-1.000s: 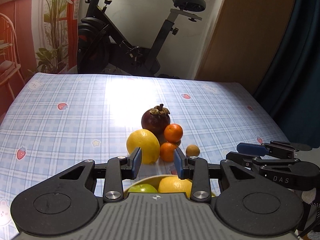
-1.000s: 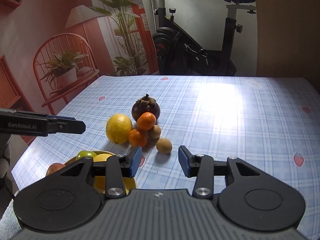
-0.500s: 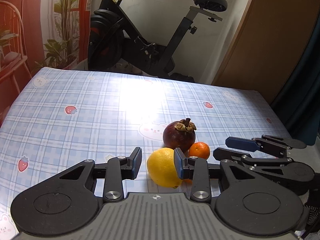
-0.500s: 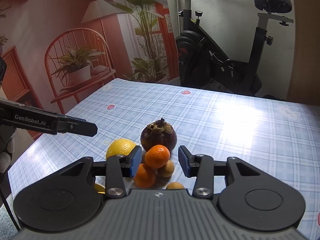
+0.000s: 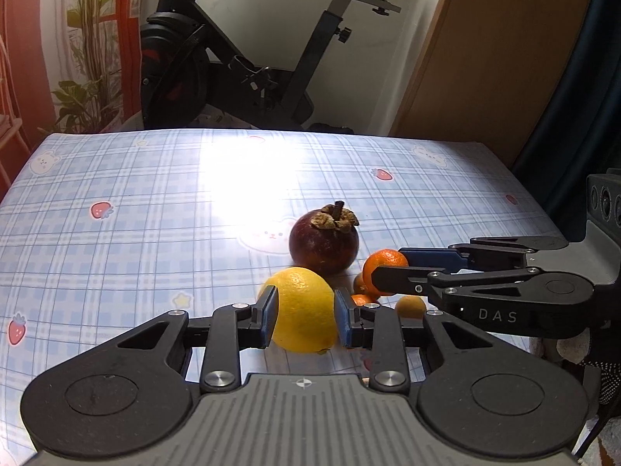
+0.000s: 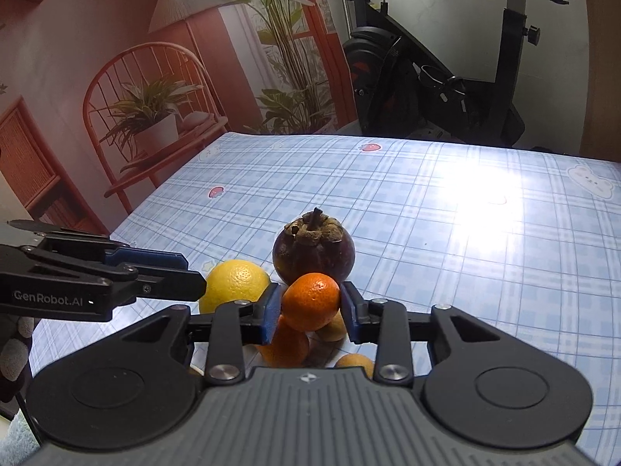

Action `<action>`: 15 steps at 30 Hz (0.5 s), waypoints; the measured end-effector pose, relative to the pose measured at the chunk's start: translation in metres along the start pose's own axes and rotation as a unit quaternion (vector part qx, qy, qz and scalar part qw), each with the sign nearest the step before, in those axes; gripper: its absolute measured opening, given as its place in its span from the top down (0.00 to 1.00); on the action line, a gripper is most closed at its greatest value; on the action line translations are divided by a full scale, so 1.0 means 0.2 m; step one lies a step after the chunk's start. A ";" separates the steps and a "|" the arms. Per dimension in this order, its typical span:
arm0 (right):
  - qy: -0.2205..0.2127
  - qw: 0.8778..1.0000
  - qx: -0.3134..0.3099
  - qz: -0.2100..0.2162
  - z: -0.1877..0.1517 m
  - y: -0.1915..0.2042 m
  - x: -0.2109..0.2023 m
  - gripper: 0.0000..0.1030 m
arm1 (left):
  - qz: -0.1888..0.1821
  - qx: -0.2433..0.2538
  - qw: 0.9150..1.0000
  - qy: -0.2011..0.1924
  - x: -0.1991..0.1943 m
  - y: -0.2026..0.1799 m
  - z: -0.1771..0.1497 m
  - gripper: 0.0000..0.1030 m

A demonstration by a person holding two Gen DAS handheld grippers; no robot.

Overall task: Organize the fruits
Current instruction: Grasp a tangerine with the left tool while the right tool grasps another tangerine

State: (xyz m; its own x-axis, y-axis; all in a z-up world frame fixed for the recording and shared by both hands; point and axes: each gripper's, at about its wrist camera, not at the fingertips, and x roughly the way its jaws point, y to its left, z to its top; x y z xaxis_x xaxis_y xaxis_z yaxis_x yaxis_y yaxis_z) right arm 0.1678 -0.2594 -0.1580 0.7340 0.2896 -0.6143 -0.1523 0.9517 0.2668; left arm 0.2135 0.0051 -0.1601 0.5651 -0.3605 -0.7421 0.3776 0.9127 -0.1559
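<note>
Fruit cluster sits on the desk (image 5: 155,202), which is covered in blue plaid cloth with strawberry and bear prints. Landmark: the mangosteen (image 5: 323,241), upright, dry calyx on top.

Left gripper (image 5: 304,316): fingers closing around the lemon (image 5: 304,308), one blue pad on each flank and seemingly touching the peel. Lemon lies just in front of the mangosteen, to its left, resting on the cloth.

Right gripper (image 6: 310,312): fingers closing on the upper mandarin (image 6: 311,301), pads against both sides. This mandarin sits directly in front of the mangosteen, perched on a second mandarin (image 6: 285,345) and a small brownish fruit (image 6: 333,328). Another small brownish fruit (image 6: 355,361) lies nearer still, partly hidden by the gripper body.

Beyond the mangosteen, past the desk's far edge: an exercise bike (image 5: 240,70).
</note>
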 end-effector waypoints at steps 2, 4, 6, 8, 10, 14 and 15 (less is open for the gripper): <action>-0.005 1.000 0.006 -0.005 -0.02 -0.02 -0.05 0.65 | -0.005 0.021 1.000 0.001 0.01 -0.05 0.00 0.68; -0.010 1.000 0.010 -0.014 -0.05 -0.03 -0.09 0.65 | -0.011 0.046 0.999 0.002 0.04 -0.11 -0.01 0.68; -0.015 1.000 0.018 -0.019 -0.09 -0.05 -0.14 0.65 | -0.013 0.067 0.998 0.005 0.06 -0.17 -0.01 0.68; -0.021 0.999 0.024 -0.029 -0.12 -0.08 -0.19 0.65 | -0.012 0.082 0.997 0.008 0.09 -0.21 0.00 0.68; -0.028 0.998 0.036 -0.032 -0.15 -0.10 -0.23 0.65 | -0.010 0.093 0.996 0.013 0.13 -0.26 0.01 0.68; -0.039 0.997 0.054 -0.039 -0.19 -0.15 -0.31 0.65 | 0.001 0.105 0.994 0.023 0.20 -0.30 0.03 0.67; -0.041 0.997 0.059 -0.040 -0.20 -0.16 -0.33 0.65 | 0.005 0.108 0.994 0.026 0.21 -0.31 0.03 0.67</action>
State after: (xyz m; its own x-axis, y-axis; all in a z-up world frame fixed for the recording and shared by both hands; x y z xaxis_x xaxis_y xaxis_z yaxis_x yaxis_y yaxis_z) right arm 0.0978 -0.3057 -0.1563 0.7933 0.1997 -0.5752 -0.0160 0.9512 0.3082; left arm 0.2187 -0.0681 -0.1785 0.5327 -0.3363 -0.7766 0.5239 0.8517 -0.0094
